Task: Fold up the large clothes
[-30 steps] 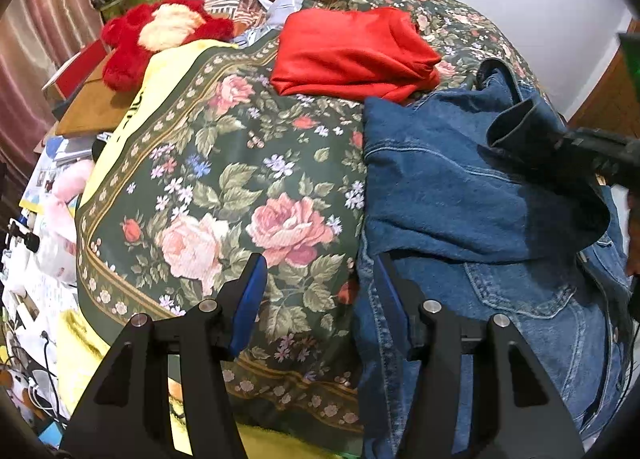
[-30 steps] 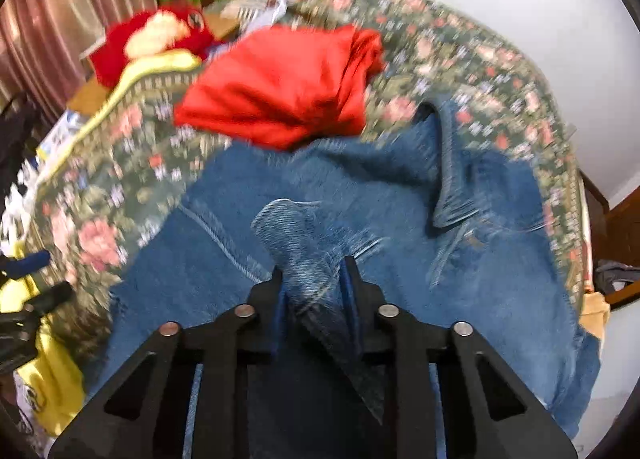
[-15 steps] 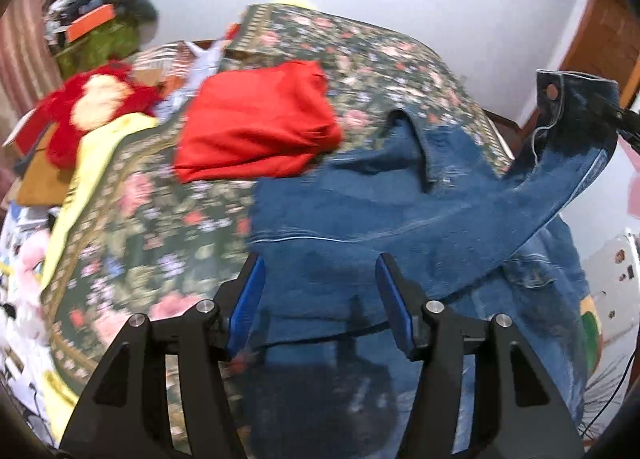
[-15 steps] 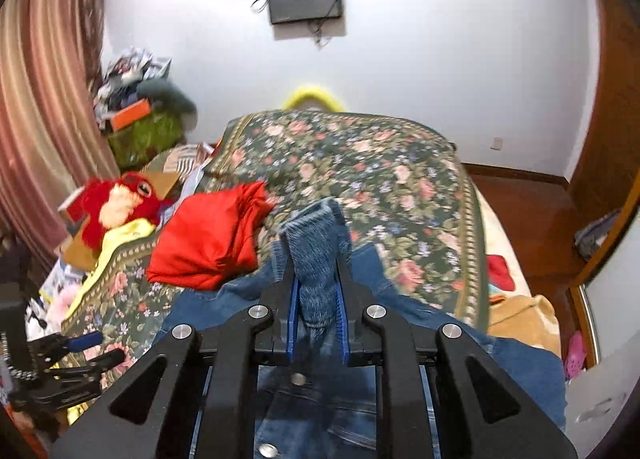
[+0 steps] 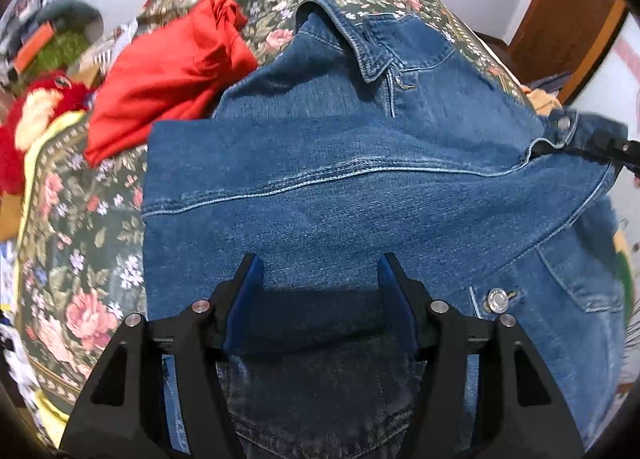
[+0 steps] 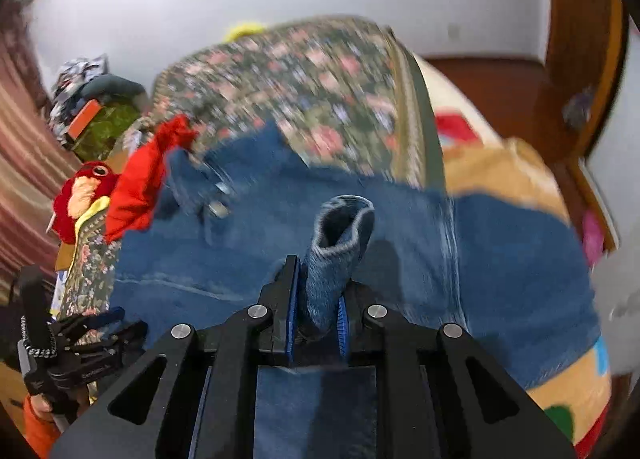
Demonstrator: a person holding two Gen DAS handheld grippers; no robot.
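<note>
Lay spread on the flowery bed, a big blue denim jacket, collar at the far end, hem near the cameras. Had one sleeve pulled flat across the body from left to right, long way running side to side, with a pale seam along it. Showed silver buttons and a chest pocket on the right.

Clenched tight on the sleeve cuff, the right gripper, with the cuff poking up like a little tube between the pads. Seen in the left view too, out at the right edge of the jacket.

Hung above the jacket's lower middle, the left gripper, fingers wide apart, holding nothing. Looked close to the cloth; touching or not, hard to tell.

Probably next: lay the cuff down, so the right side mattered most, being nearer the cuff.

Sat just beside the jacket's top left, a red cloth. Lay further left, a red plush toy
</note>
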